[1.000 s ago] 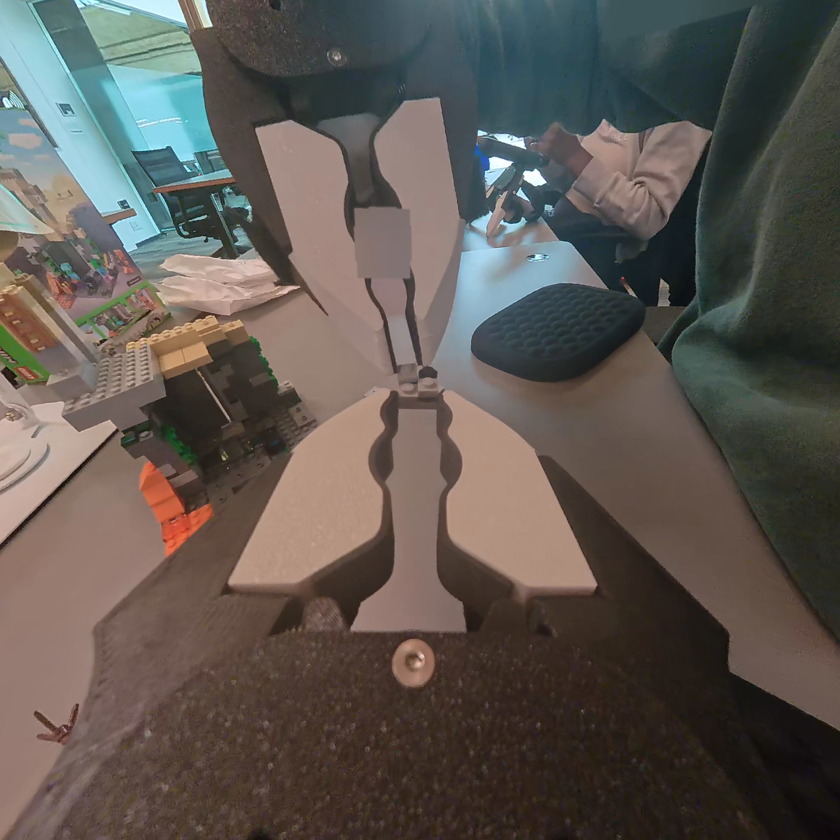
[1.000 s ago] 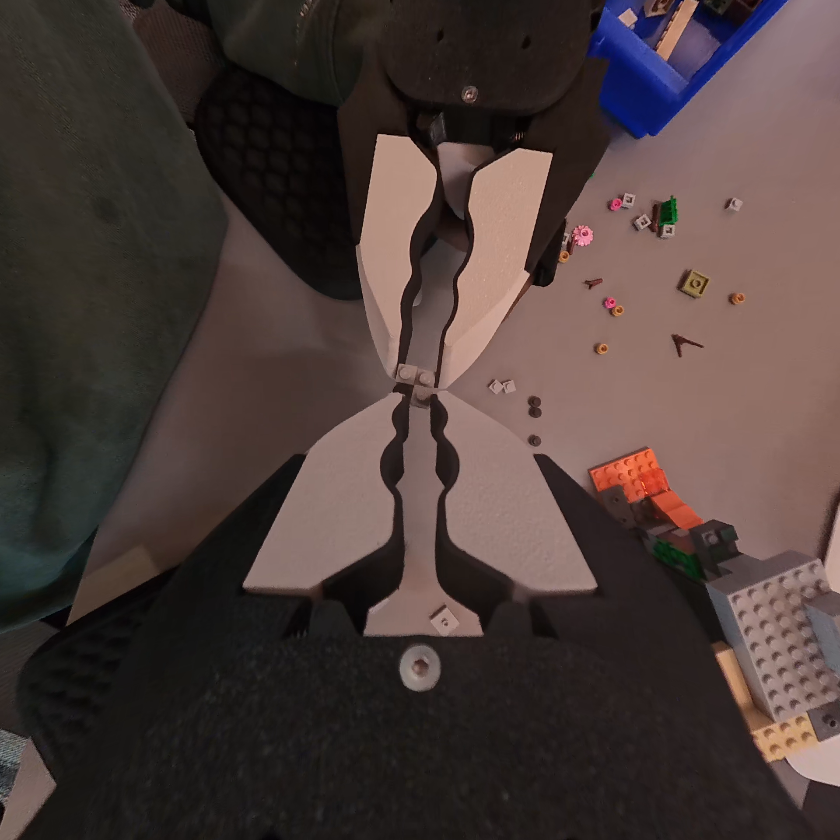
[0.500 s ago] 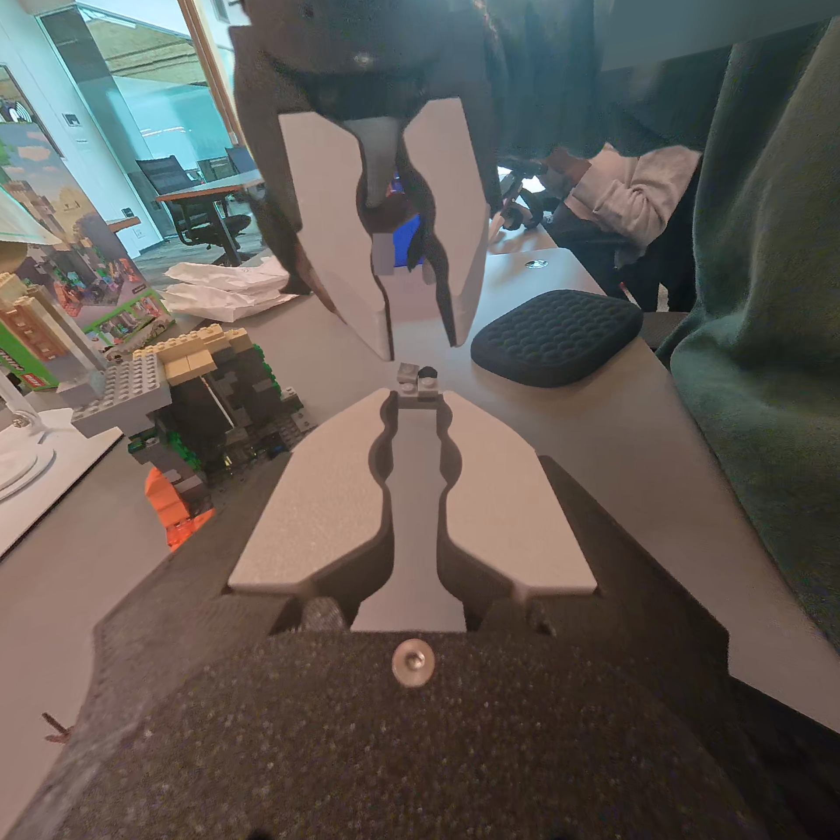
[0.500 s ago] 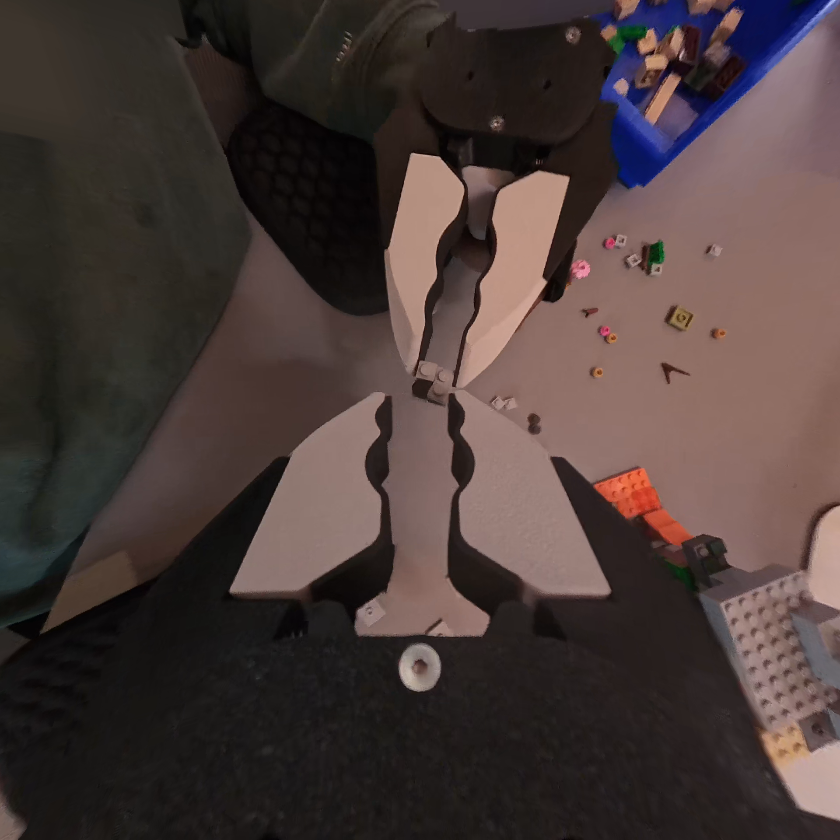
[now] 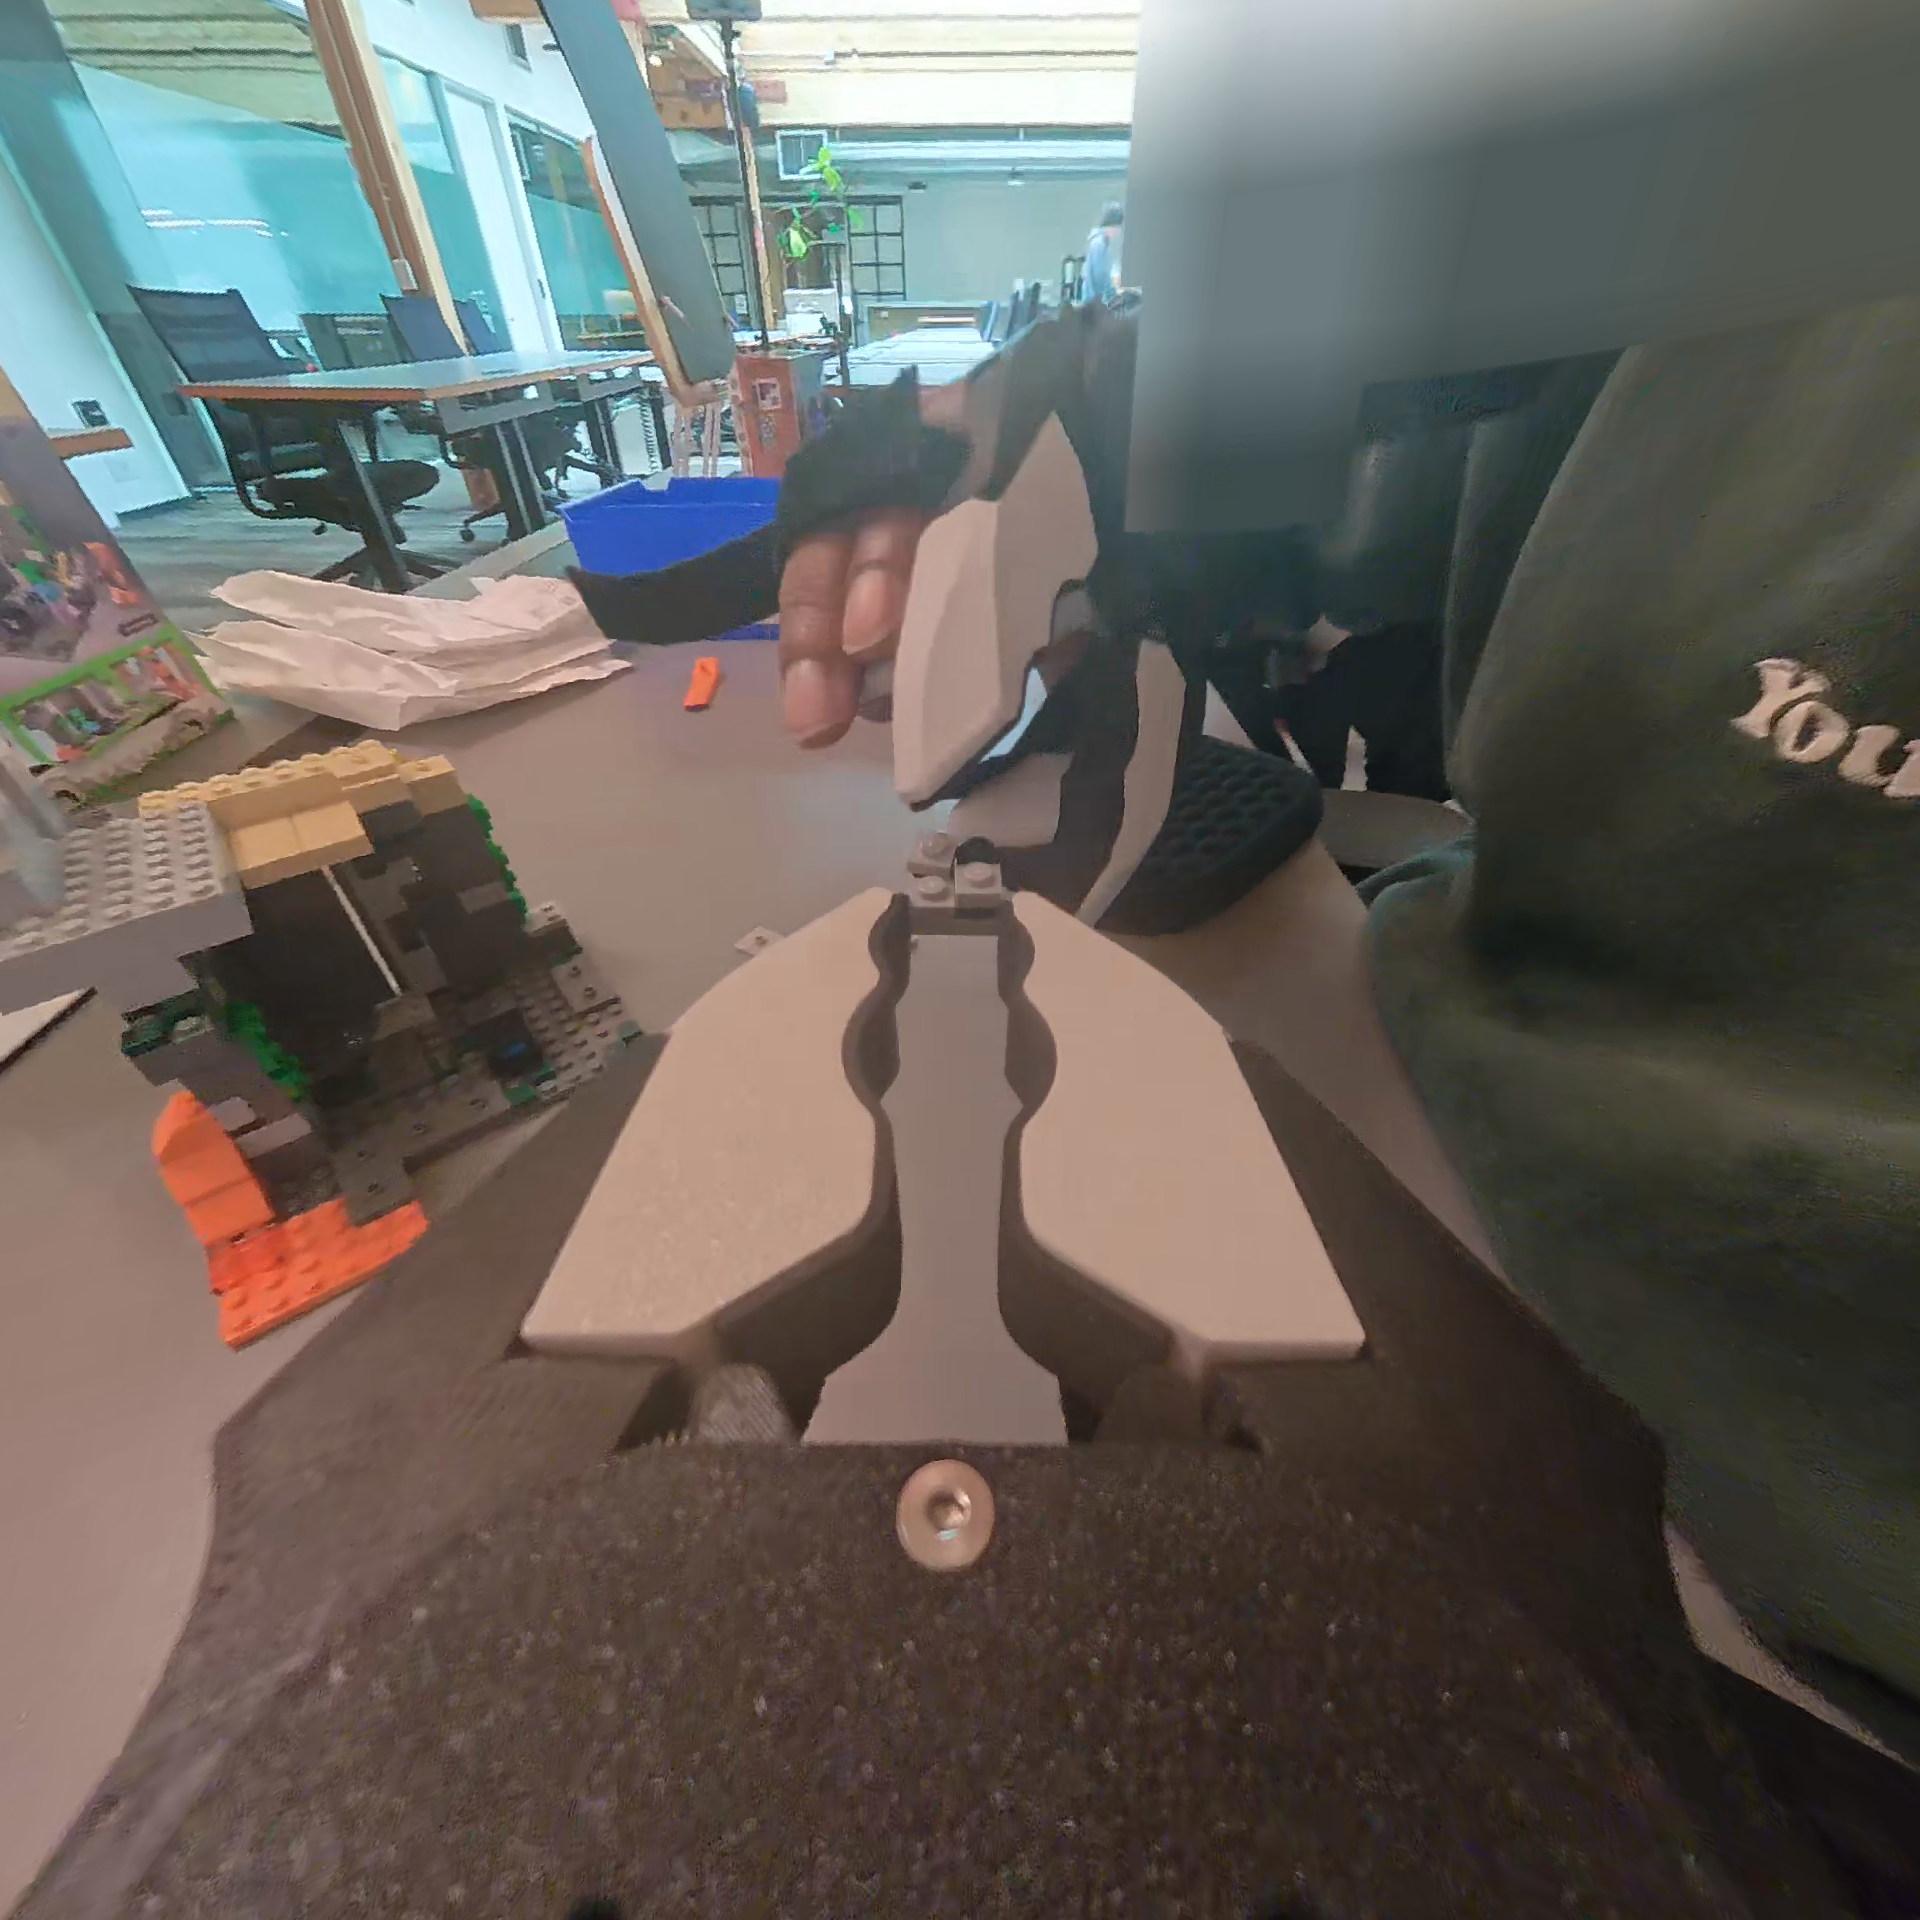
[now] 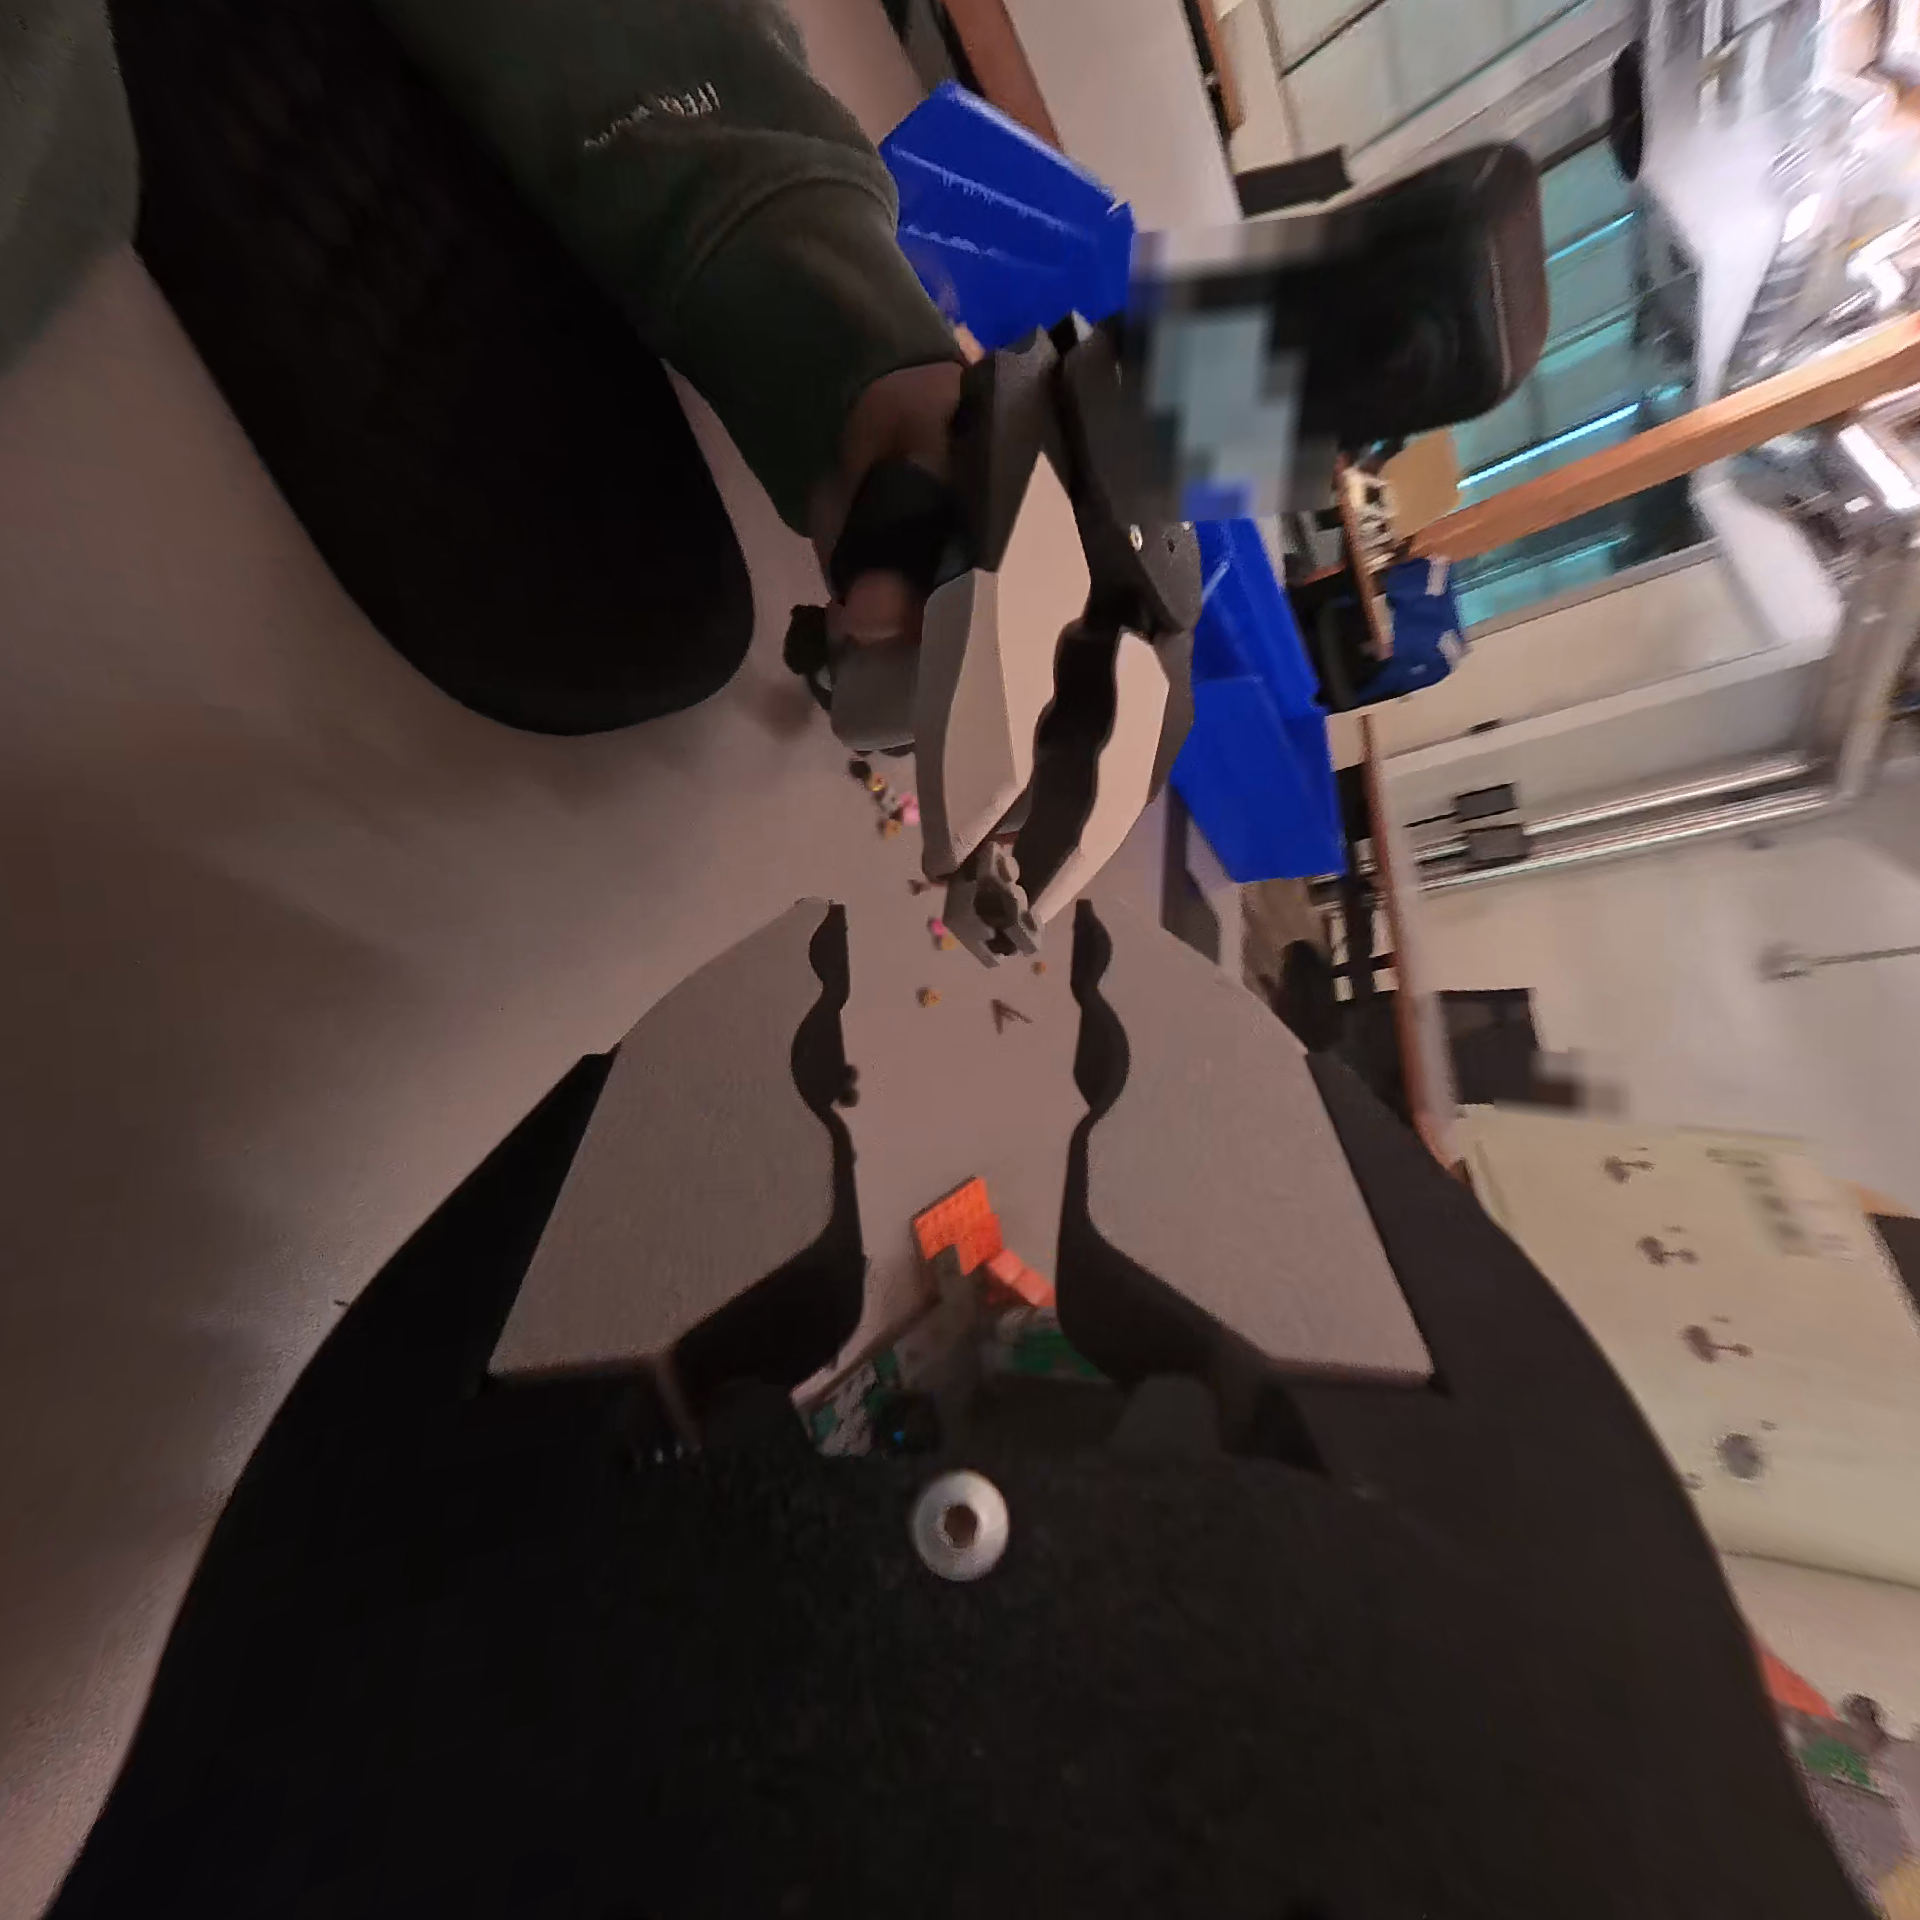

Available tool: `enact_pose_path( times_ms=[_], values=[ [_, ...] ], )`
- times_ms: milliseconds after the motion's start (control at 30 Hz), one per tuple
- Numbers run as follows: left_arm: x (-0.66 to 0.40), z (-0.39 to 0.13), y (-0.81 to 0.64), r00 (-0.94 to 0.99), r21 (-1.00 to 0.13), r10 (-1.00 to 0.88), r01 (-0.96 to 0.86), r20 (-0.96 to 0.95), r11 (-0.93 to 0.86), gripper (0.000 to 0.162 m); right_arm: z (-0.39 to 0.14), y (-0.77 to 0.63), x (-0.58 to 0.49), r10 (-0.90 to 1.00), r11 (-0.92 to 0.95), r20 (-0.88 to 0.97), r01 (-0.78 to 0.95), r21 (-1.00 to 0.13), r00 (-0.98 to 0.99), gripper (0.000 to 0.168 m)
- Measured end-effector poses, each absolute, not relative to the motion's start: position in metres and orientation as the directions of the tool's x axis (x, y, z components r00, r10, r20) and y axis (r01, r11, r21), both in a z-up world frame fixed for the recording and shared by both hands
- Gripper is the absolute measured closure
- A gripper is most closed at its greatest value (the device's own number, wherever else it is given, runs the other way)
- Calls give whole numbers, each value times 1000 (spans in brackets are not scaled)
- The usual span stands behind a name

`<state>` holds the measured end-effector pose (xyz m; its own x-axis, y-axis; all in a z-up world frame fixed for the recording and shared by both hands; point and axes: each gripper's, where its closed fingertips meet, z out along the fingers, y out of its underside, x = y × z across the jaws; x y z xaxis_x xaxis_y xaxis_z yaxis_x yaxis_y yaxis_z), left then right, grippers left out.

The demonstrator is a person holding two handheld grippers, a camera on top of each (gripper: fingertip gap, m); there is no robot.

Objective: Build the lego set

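Note:
My left gripper (image 5: 954, 912) is shut on a small grey Lego assembly (image 5: 956, 883) of plates with a black round piece on top, and holds it above the table. In the right wrist view the left gripper (image 6: 987, 883) shows from the side with the grey assembly (image 6: 995, 925) pinched at its tips. My right gripper (image 6: 956, 914) is open and empty, just short of that assembly. It also shows in the left wrist view (image 5: 1008, 821), turned sideways behind the assembly. The partly built Lego model (image 5: 343, 987) stands on the table at the left.
A blue bin (image 5: 665, 520), white papers (image 5: 416, 644) and an orange piece (image 5: 703, 684) lie at the back. A black pad (image 5: 1216, 831) lies to the right, next to a person's green sleeve (image 5: 1662, 935). Small loose pieces (image 6: 930, 997) are scattered on the table.
My right gripper opened, let go at the grey assembly, drew back and rolled sideways. My left gripper kept its hold on the assembly and stayed nearly still.

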<state>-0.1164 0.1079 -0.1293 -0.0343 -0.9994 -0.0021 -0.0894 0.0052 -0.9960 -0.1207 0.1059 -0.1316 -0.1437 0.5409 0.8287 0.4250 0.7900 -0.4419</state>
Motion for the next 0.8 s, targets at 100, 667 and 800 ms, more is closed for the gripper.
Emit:
enact_pose_path(
  times_ms=[100,667,800],
  values=[
    [-116,-126,104,-59,-995,-998,-100,23,-17,146,-127,104,-122,501,816,857,397,-420,-123,126],
    [-98,-98,80,-213,-994,-971,-40,108,-102,147,-104,93,-111,434,868,899,292,-402,-53,146],
    [-95,-90,71,-287,-989,-947,-14,143,-146,147,-93,86,-107,414,882,910,259,-393,-29,155]
  ],
)
